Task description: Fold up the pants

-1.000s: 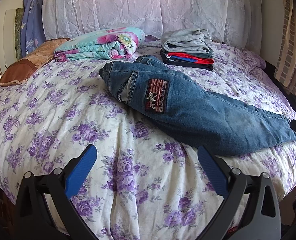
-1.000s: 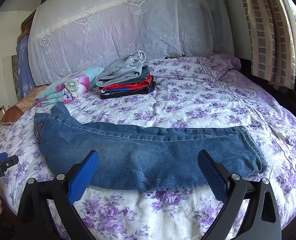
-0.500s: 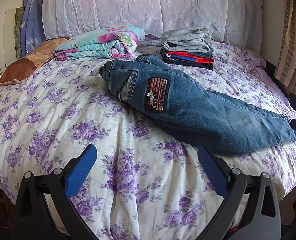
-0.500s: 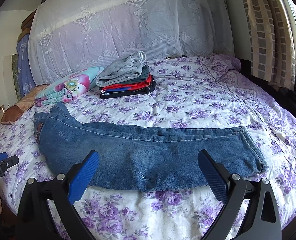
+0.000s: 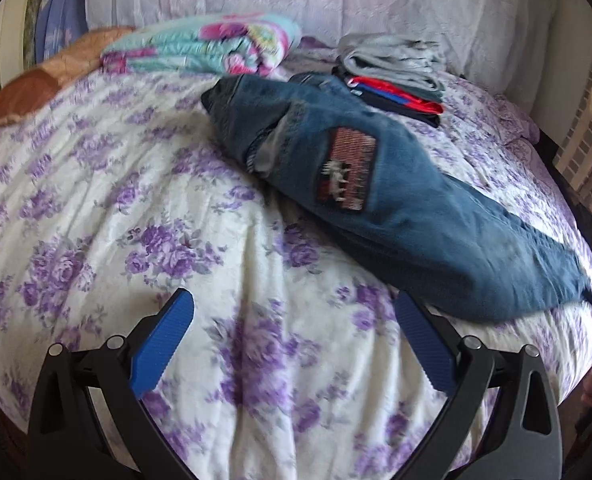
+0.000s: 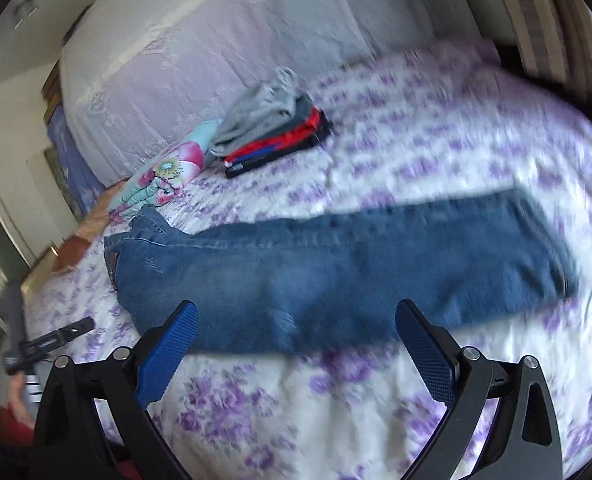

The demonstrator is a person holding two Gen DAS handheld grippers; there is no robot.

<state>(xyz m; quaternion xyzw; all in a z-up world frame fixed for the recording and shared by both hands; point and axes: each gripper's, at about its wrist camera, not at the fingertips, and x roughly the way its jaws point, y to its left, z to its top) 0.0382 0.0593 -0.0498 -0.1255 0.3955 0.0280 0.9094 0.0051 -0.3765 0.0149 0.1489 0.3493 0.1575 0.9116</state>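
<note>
- Nearest: left gripper (image 5: 294,344) with blue pads spread wide, nothing between them, above the floral bedspread (image 5: 144,208).
- Same for right gripper (image 6: 296,344): wide apart, empty.
- Beyond: jeans (image 6: 336,272) lying flat lengthwise across the bed, apparently folded leg over leg; blurred.
- Farther: stack of folded clothes (image 5: 394,72), beside folded floral blanket (image 5: 204,46).

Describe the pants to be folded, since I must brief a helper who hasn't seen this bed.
On the purple-flowered bedspread, in front of the stack of folded clothes, lie the blue jeans stretched out lengthwise. Only they are unfolded, with a striped patch near the waist.
</note>
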